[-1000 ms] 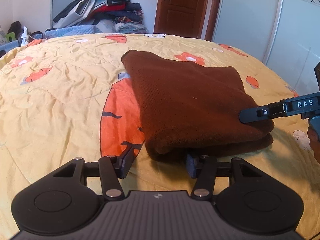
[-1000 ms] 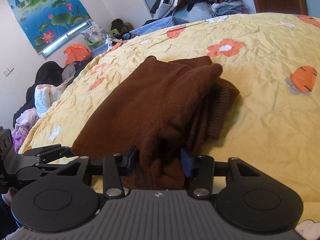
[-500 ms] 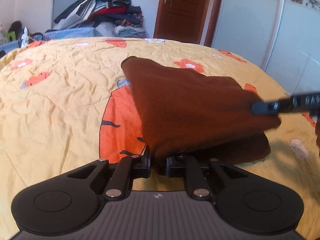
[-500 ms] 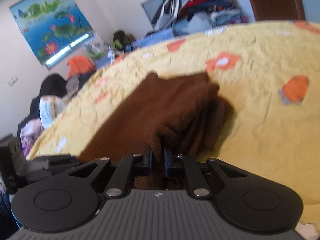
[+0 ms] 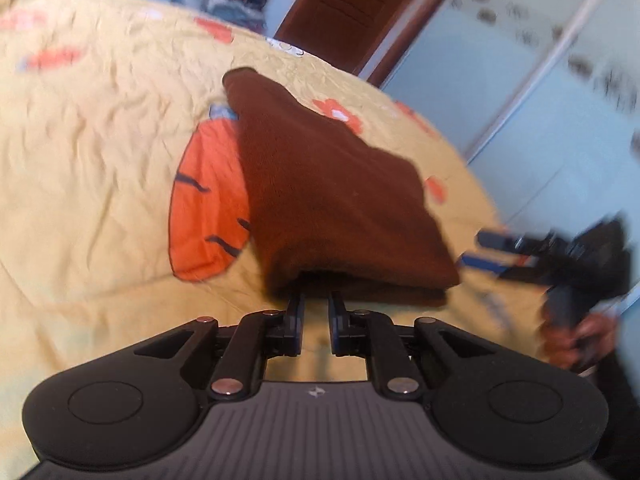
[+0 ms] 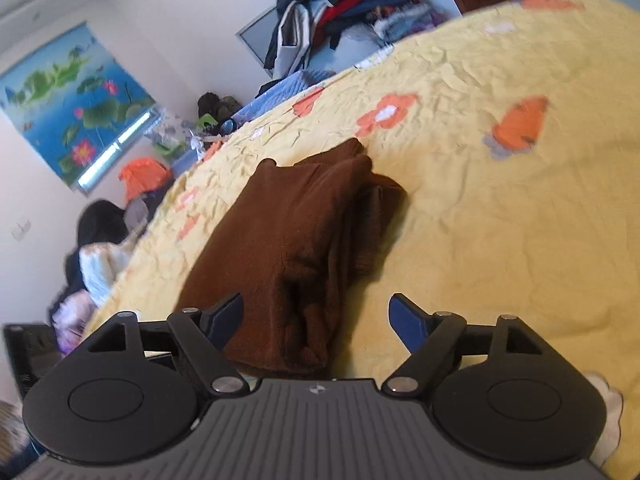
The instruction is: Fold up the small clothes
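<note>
My brown garment (image 5: pixel 340 200) lies folded on the bed (image 5: pixel 100 160). My left tool (image 5: pixel 316 312) is opening, seemingly off its edge; my right tool (image 6: pixel 316 316) is opening, holding nothing.

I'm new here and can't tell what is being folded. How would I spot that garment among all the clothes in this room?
Look at the big bed with the yellow sheet printed with orange flowers. Lying folded in the middle of it is a brown knitted garment. It is the only clothing on the sheet and plain dark brown, unlike the mixed-colour clothes pile heaped against the far wall.
</note>
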Available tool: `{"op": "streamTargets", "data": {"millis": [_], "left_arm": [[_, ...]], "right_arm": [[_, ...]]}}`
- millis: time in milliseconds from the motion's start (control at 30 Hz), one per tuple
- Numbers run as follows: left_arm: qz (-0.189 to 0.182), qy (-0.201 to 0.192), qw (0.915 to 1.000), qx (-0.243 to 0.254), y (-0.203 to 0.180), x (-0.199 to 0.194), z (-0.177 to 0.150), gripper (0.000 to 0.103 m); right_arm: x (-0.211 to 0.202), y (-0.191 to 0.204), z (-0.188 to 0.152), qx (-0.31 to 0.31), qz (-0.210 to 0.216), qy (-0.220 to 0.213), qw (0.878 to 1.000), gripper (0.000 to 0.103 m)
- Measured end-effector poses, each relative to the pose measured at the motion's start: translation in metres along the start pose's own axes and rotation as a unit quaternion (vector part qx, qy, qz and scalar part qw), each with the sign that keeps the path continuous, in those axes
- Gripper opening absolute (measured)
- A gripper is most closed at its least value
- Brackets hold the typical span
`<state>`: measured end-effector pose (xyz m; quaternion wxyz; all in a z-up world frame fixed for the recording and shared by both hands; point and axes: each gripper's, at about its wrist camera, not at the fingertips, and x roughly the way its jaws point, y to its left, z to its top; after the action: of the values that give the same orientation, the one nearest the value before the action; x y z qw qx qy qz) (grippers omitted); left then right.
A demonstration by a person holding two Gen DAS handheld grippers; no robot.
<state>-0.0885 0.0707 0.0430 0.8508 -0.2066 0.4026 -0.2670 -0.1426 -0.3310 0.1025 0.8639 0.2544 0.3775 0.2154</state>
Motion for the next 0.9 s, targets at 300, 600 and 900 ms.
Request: {"op": "streamTargets", "data": {"millis": [300, 600, 900], "left_arm": [[-0.079, 0.012, 0.9757, -0.204, 0.047, 0.041, 0.023, 0.061], [0.113, 0.009, 0.9932, 0.026, -0.028, 0.03, 0.018, 0.019], [0.141, 0.003, 0.9878, 0.066, -0.027, 0.033, 0.004, 0.019]], "right_arm": [[0.046, -0.015, 0.003, 0.083, 0.073, 0.073, 0.991, 0.085], [0.046, 0.022, -0.003, -0.045, 0.03, 0.094, 0.994, 0.025], [0.039, -0.008, -0.009, 0.025, 0.041, 0.075, 0.996, 0.06]]}}
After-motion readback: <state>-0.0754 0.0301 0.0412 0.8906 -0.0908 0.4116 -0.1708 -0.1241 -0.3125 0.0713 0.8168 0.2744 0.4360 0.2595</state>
